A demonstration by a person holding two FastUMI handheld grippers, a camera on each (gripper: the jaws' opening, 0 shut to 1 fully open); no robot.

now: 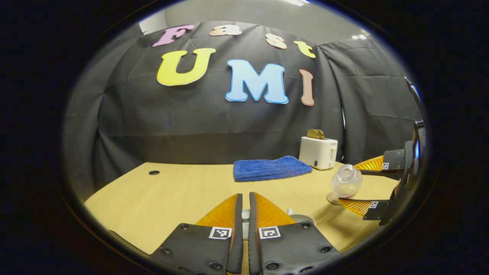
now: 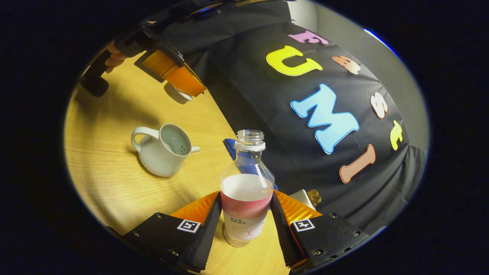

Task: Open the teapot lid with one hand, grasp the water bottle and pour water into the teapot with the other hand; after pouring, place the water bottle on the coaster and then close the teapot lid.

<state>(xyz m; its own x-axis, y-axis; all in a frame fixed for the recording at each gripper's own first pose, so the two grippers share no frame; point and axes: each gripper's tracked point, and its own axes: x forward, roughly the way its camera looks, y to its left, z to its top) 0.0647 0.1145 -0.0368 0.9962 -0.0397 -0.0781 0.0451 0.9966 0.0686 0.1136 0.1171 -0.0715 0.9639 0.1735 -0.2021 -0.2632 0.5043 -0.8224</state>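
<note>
My right gripper (image 2: 246,194) is shut on the uncapped water bottle (image 2: 248,168), which is partly full and has a pink label. The white teapot (image 2: 162,151) stands on the table to its left, with its top open. Up and to the left, a hand holds my left gripper (image 2: 191,89) above the table, shut on the white teapot lid (image 2: 177,95). In the left gripper view, my left gripper (image 1: 245,195) pinches the lid (image 1: 303,218). The bottle (image 1: 345,181) leans in the right gripper (image 1: 347,184), over a small tan disc (image 1: 331,198) that looks like the coaster.
A folded blue towel (image 1: 269,168) lies at the back of the wooden table (image 1: 172,198). A white toaster (image 1: 318,152) with bread in it stands beside the towel. A small dark hole (image 1: 154,172) sits in the tabletop at the far left.
</note>
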